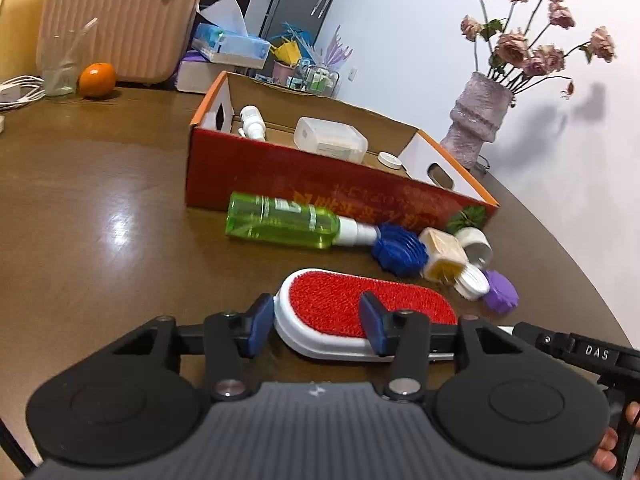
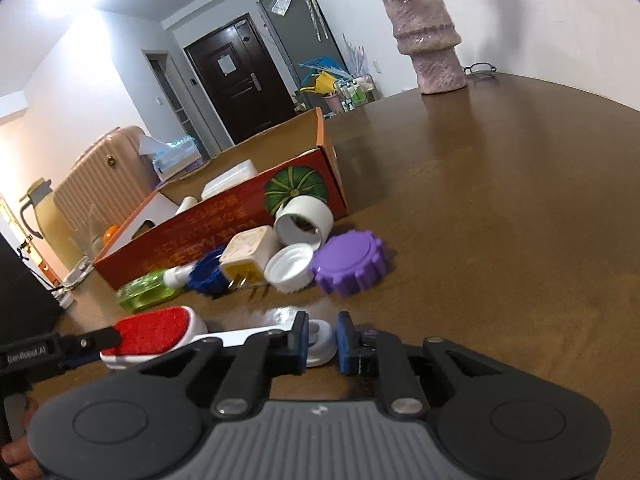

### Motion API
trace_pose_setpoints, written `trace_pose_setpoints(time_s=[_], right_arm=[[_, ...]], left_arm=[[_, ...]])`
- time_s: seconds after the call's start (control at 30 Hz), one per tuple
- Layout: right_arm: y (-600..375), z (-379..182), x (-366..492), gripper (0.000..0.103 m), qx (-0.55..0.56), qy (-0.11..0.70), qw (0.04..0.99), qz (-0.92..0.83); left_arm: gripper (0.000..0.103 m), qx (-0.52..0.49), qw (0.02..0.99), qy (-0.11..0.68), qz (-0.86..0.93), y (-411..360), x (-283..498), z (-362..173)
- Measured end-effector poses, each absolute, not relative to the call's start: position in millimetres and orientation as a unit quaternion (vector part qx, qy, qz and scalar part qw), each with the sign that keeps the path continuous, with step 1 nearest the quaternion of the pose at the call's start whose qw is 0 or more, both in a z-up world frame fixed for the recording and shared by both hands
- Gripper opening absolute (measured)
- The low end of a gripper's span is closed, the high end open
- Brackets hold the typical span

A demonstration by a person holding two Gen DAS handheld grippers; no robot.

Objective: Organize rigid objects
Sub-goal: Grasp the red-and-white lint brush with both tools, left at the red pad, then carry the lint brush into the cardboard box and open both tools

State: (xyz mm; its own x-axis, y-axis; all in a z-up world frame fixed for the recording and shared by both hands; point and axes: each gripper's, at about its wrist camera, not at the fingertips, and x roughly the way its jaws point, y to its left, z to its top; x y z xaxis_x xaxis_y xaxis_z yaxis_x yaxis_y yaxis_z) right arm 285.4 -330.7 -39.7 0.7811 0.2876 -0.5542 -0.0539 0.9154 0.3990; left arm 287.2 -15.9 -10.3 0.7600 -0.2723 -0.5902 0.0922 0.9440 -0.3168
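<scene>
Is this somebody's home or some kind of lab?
Most likely a home: a wooden dining table, a vase of dried roses, a suitcase and a dark front door behind.

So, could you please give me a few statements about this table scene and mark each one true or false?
1. The left hand-held gripper has the red-faced white lint brush between its blue pads. True.
2. The green transparent spray bottle stands upright. False: it lies on its side before the red cardboard box.
3. The purple ridged plastic cap is inside the box. False: it rests on the brown wooden table.
4. The right hand-held gripper closes around the brush's white handle end. True.
</scene>
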Motion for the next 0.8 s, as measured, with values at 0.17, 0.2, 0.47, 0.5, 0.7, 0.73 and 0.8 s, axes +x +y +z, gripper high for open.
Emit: trace_pose_setpoints(time_s=[0.17,0.2,0.47,0.5,0.7,0.73,0.8], right_arm=[[-327.6,-27.9,245.4,0.015,0.179,0.303,0.932,0.091],[-326.9,-24.4,237.5,0.015,0.175,0.299,0.933,0.091],[-317.5,10.4,182.5,0.015,0.158,0.253,0.948,0.108],[-316.7,13.3,178.0,0.015,0.157,0.249,0.949,0.110],[-311.1,30.0,163.7,0.015,0.147,0.230,0.955,0.116],[-310.5,32.1,165.8,0.015,0.145,0.228,0.956,0.117],[-309.4,35.5,172.9,0.015,0.144,0.224,0.957,0.116]], left_arm=[[0.048,-0.144,0.928,0.328,-0.098,-11.3,239.7,-4.9],[0.048,-0.144,0.930,0.324,-0.098,-10.3,229.8,-2.0],[0.048,-0.148,0.947,0.268,-0.095,-1.6,166.7,29.0],[0.048,-0.149,0.948,0.263,-0.095,-0.5,161.5,31.8],[0.048,-0.157,0.953,0.243,-0.091,3.8,147.3,45.6],[0.048,-0.156,0.954,0.240,-0.090,3.5,148.7,47.4],[0.048,-0.155,0.955,0.237,-0.090,3.6,157.0,51.2]])
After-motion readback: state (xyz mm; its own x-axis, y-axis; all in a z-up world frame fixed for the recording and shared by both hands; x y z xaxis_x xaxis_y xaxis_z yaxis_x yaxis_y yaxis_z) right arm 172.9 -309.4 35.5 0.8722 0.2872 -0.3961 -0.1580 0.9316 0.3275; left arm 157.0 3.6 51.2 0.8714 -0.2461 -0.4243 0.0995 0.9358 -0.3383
